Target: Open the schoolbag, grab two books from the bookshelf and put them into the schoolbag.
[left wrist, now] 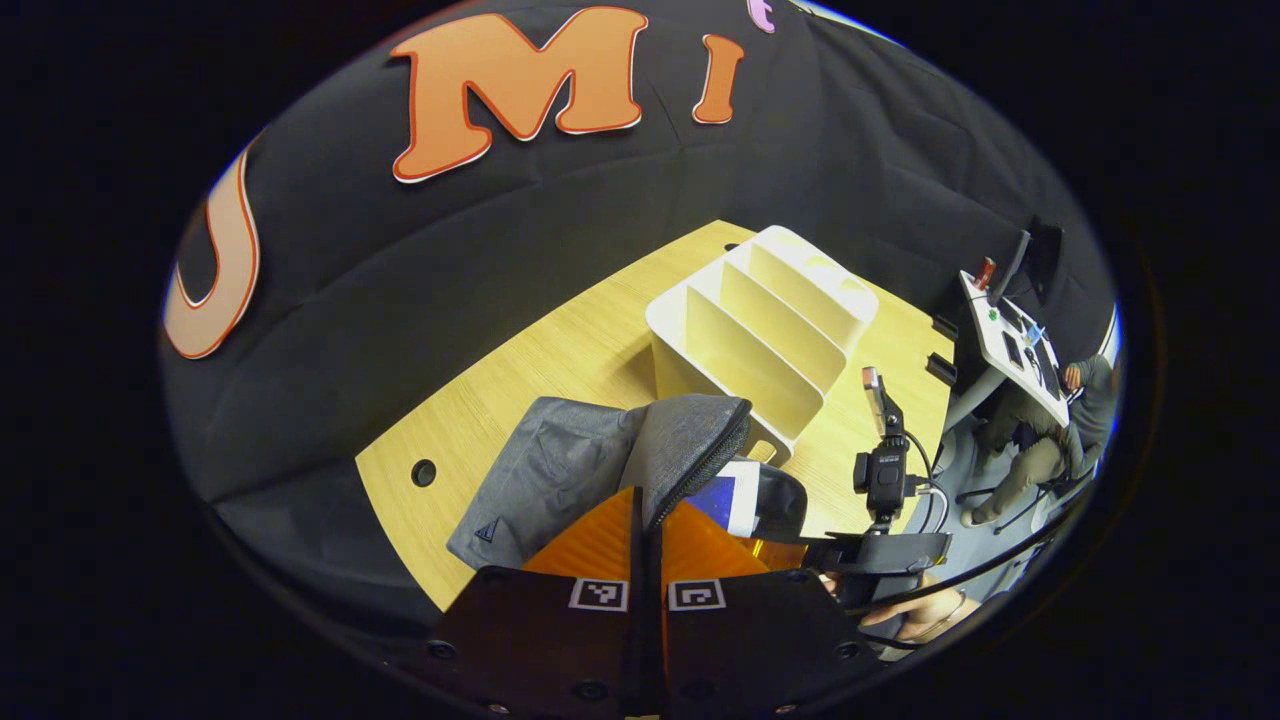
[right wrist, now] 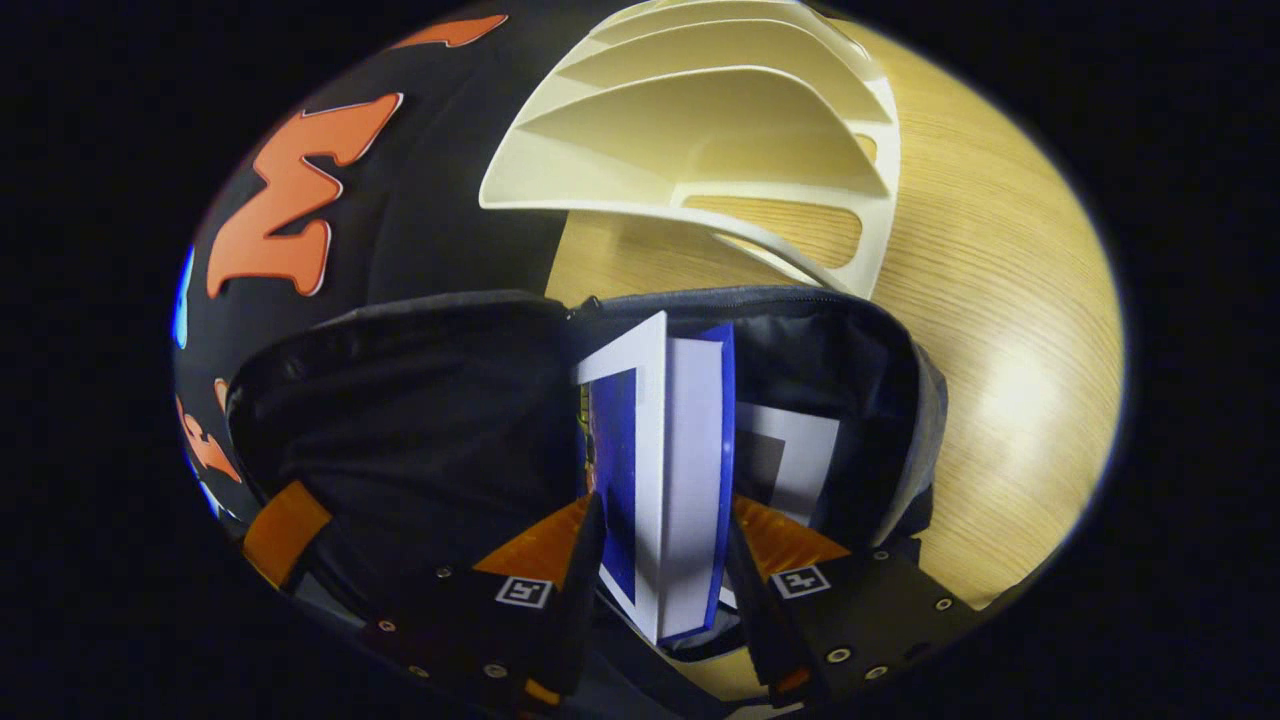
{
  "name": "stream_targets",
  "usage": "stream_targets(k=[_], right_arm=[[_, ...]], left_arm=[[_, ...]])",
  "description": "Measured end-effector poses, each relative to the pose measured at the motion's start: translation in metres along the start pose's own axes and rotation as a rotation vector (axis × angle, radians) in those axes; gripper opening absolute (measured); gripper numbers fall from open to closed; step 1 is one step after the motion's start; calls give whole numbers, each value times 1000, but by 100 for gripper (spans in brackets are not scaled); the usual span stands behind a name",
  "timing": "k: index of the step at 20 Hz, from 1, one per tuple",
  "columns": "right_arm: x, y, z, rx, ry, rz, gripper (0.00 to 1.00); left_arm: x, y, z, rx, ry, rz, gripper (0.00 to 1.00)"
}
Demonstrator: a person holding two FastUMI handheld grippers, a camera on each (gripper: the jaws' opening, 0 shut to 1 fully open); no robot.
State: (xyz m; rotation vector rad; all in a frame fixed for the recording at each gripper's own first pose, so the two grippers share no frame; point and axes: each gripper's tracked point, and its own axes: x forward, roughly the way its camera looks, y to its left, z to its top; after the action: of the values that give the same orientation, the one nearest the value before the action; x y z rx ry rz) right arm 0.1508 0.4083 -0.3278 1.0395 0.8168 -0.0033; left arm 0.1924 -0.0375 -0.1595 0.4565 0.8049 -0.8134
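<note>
Right hand-held gripper [right wrist: 662, 560] clamped on a blue-and-white book [right wrist: 660, 470], one finger on each side of it, the book upright in the open mouth of the grey schoolbag [right wrist: 420, 420]. Just behind that book, deeper in the schoolbag, a second book [right wrist: 790, 460] with a white cover and a dark patch; no cover text legible on either. Left hand-held gripper [left wrist: 648, 530] has its fingers pressed together on the rim of the schoolbag's raised flap [left wrist: 690, 440], holding the flap up. In the left gripper view the schoolbag [left wrist: 560, 470] lies on the desk [left wrist: 500, 400], with a small triangular logo on its near side, too small to read. The blue-and-white book [left wrist: 735, 500] shows just right of the flap, with the right hand-held gripper [left wrist: 800, 550] and a hand [left wrist: 925, 610] beside it. Beyond the schoolbag, just behind it on the desk, stands a cream bookshelf [left wrist: 770, 320] with slanted dividers, its slots bare. Far right of the bookshelf, off the desk, a person [left wrist: 1050, 440] sits by a white stand.
</note>
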Motion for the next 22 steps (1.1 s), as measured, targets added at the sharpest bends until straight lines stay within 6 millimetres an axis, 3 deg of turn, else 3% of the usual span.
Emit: stream_targets(k=[1, 4, 6, 13, 14, 15, 17, 19, 22], right_arm=[[-3, -1, -1, -13, 8, -11, 68], [-21, -4, 3, -46, 16, -37, 89], [-33, -4, 10, -63, 17, -39, 96], [-71, -33, 24, -103, 46, -79, 97], [-78, -40, 29, -107, 53, -83, 98], [-85, -46, 36, -114, 59, -90, 98], [-99, -58, 48, -155, 88, -105, 98], [-110, -74, 61, -221, 130, -141, 98], [-128, -89, 91, -312, 180, -183, 99]], left_arm=[[-1, 1, -1, -11, -3, -6, 1], [-3, 5, -6, -41, -15, -21, 1], [-4, 5, -10, -43, -16, -31, 1], [-2, -7, -21, -53, -14, -17, 1], [-3, -9, -22, -65, -16, -8, 6], [-2, -10, -25, -82, -12, 1, 2], [0, -17, -30, -132, -10, 8, 6], [1, -30, -36, -196, -12, -2, 14], [3, -42, -52, -265, 13, 57, 67]])
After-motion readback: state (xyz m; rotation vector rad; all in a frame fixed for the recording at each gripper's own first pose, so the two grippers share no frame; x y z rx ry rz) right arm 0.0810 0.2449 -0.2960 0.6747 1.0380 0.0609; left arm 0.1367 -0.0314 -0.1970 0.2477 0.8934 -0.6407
